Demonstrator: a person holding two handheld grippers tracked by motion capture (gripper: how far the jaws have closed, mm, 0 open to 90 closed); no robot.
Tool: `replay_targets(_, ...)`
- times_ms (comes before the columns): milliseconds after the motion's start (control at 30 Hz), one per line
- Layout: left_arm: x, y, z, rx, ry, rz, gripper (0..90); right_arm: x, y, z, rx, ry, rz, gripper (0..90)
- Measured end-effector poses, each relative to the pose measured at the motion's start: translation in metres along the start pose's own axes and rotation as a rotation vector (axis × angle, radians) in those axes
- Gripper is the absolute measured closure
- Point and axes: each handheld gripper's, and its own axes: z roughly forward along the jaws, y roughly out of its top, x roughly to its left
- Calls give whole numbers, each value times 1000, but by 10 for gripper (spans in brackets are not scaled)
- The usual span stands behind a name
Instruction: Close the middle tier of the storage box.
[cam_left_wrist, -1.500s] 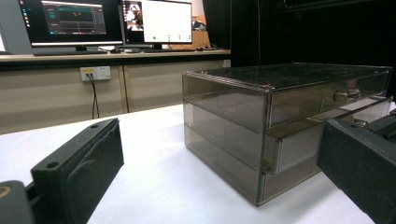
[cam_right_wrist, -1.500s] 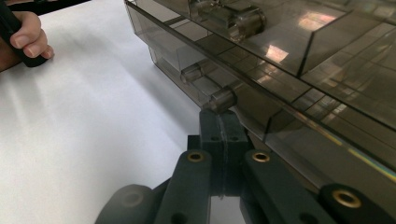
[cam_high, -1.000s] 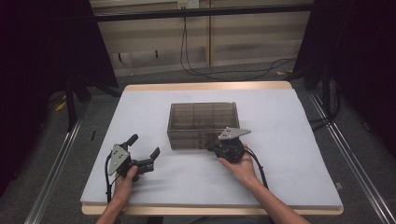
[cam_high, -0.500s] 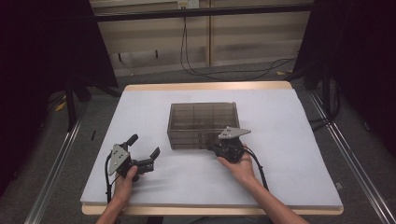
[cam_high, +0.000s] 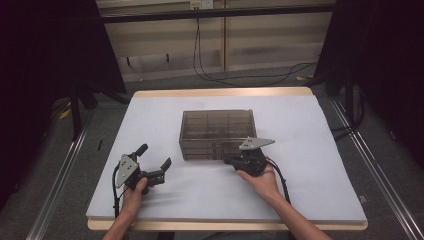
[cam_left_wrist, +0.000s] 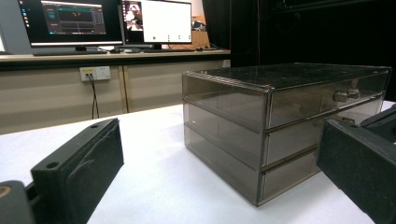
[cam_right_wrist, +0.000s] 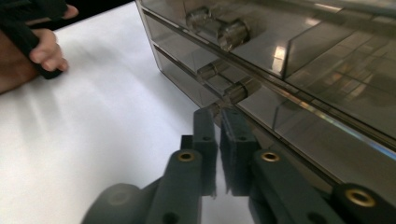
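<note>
Two grippers on the white table (cam_high: 310, 165), one smoked-plastic drawer cabinet (cam_high: 217, 134) standing mid-table, upright, three drawers stacked, knobs facing my side.

Right gripper (cam_right_wrist: 218, 114): I see its jaws low against the cabinet front, nearly together, a narrow slit between the pads. They have just been opening slightly. The tips sit at the bottom drawer's knob (cam_right_wrist: 215, 110); whether the pads still press on it I cannot tell, since the tips cover it. Middle drawer knob (cam_right_wrist: 236, 92) and top drawer knob (cam_right_wrist: 232, 33) stand free above. From the high view the right gripper (cam_high: 239, 161) touches the cabinet's front lower edge, near its right half.

Left gripper (cam_high: 156, 164): released, jaws wide apart, nothing between them. It rests on the table well left of the cabinet, pointing toward it. Its own camera frames the cabinet's corner (cam_left_wrist: 268, 140) between the two spread pads (cam_left_wrist: 95, 158).

All three drawers look shut.
</note>
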Motion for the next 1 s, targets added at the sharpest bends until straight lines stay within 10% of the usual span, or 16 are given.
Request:
replay_targets(467,0,0,0,-4,0,-6,9,0,-1,-31,-30,44,18,501)
replay_targets(1000,0,0,0,1,1,1,9,-4,-6,-70,-43,-53,48,170)
